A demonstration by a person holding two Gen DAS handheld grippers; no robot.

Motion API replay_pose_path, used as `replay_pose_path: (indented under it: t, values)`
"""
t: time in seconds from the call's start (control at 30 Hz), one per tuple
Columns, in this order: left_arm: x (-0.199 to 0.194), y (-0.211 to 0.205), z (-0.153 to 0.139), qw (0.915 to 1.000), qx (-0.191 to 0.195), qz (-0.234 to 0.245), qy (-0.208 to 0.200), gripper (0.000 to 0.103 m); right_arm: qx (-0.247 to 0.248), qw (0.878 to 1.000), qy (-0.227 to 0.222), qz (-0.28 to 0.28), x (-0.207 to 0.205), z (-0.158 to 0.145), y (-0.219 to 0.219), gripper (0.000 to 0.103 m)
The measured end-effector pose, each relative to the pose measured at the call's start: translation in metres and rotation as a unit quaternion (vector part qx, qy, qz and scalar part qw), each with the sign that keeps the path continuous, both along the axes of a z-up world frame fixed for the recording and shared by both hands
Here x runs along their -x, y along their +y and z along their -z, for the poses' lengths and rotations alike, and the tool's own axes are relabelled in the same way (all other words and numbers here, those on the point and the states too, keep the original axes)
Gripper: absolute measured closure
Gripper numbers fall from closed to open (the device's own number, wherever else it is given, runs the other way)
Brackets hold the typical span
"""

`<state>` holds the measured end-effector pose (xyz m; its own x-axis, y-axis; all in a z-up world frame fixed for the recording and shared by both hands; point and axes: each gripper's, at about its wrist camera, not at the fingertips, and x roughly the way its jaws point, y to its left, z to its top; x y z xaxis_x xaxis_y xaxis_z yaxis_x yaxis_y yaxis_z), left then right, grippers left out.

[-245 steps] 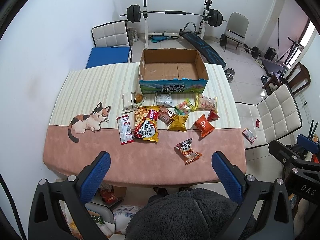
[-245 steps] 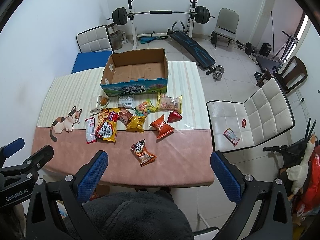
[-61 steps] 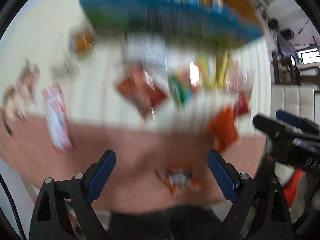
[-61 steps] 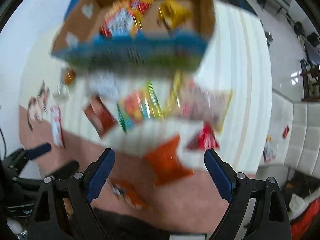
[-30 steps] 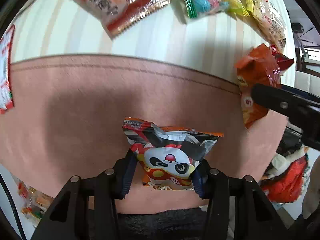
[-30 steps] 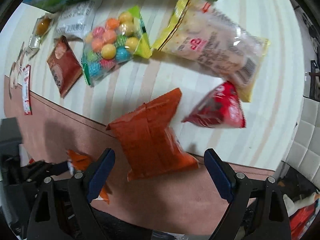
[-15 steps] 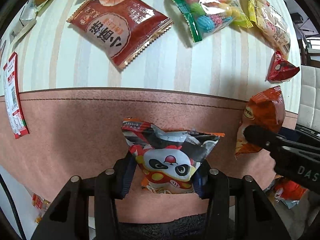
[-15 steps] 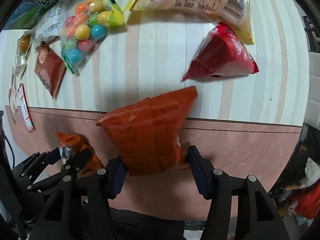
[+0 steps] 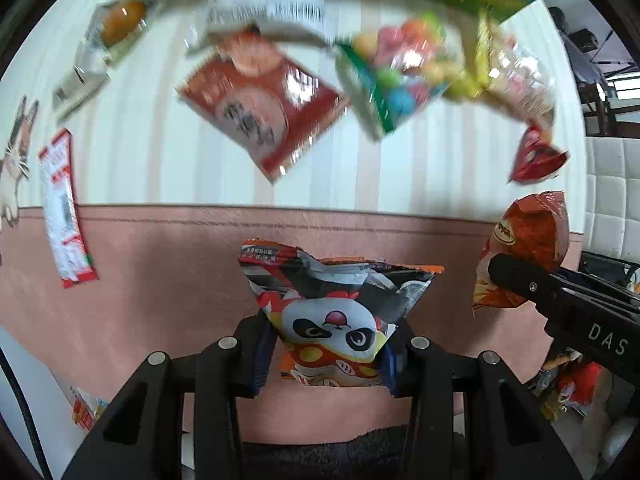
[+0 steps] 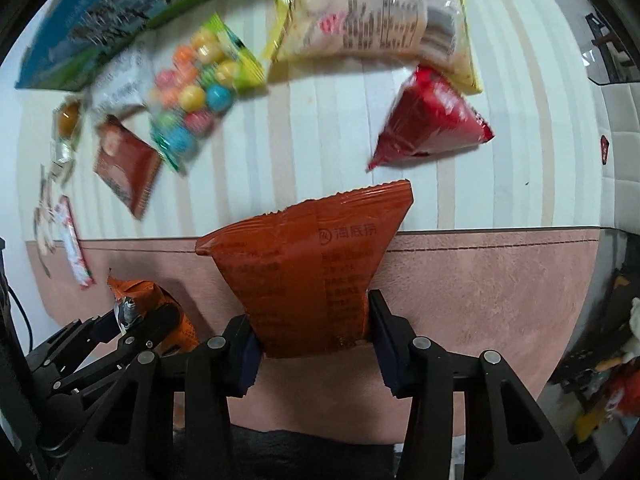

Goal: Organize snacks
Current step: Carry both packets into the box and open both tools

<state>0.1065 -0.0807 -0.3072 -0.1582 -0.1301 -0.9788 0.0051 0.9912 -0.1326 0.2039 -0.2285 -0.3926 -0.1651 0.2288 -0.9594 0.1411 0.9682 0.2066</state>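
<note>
Item 1: panda-print snack packet point(image 9: 340, 320). Pinched at its lower half by the left gripper point(image 9: 326, 354), jaws closed narrowly on it, over the pink border of the tablecloth point(image 9: 160, 264).

Item 2: orange snack packet point(image 10: 310, 276). Clamped at its bottom end by the right gripper point(image 10: 314, 350), jaws drawn in on both side edges.

Handling, judged: both look light, air-puffed, crinkly and slick; contents likely crush easily. Hold best kept low, near the seam, with modest pressure.

Loose stock on the striped cloth: red triangular packet point(image 10: 432, 124), bag of coloured candy balls point(image 10: 196, 96), long clear-and-yellow packet point(image 10: 376, 20), flat dark-red sachet point(image 9: 264, 112), narrow red-and-white strip packet point(image 9: 64, 208).

Destination, presumed: printed carton point(image 10: 116, 20), far edge.
</note>
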Motion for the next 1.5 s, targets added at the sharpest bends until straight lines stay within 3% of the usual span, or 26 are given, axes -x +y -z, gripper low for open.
replay_pose_path:
  t: [0.17, 0.27, 0.4, 0.6, 0.77, 1.0, 1.2, 1.5]
  values:
    - [-0.016, 0.007, -0.057, 0.9983, 0.014, 0.001, -0.056, 0.063, -0.035, 0.998, -0.041, 0.009, -0.014, -0.053, 0.000, 0.053]
    - [-0.038, 0.011, -0.102, 0.9949, 0.027, 0.003, -0.097, 0.063, -0.057, 0.995, -0.078, 0.010, -0.043, -0.093, -0.003, 0.053]
    - [-0.096, 0.022, -0.160, 0.9895, 0.030, 0.008, -0.141, 0.063, -0.079, 0.989, -0.126, 0.007, -0.085, -0.146, -0.001, 0.053]
    - [-0.174, 0.040, -0.198, 0.9824, 0.008, -0.002, -0.187, 0.063, -0.074, 0.980, -0.185, -0.002, -0.152, -0.202, 0.011, 0.053]
    - [-0.229, 0.058, -0.187, 0.9847, -0.007, -0.015, -0.174, 0.063, -0.061, 0.981, -0.185, 0.000, -0.208, -0.193, 0.033, 0.053]
    - [-0.282, 0.061, -0.134, 0.9940, -0.026, -0.015, -0.105, 0.063, -0.046, 0.989, -0.139, -0.010, -0.255, -0.138, 0.049, 0.053]
    - [-0.303, 0.056, -0.072, 0.9988, -0.033, -0.006, -0.035, 0.063, -0.026, 0.994, -0.105, -0.025, -0.272, -0.091, 0.060, 0.053]
    - [-0.311, 0.048, -0.036, 0.9996, -0.027, 0.005, 0.004, 0.063, -0.015, 0.997, -0.070, -0.038, -0.281, -0.044, 0.069, 0.053]
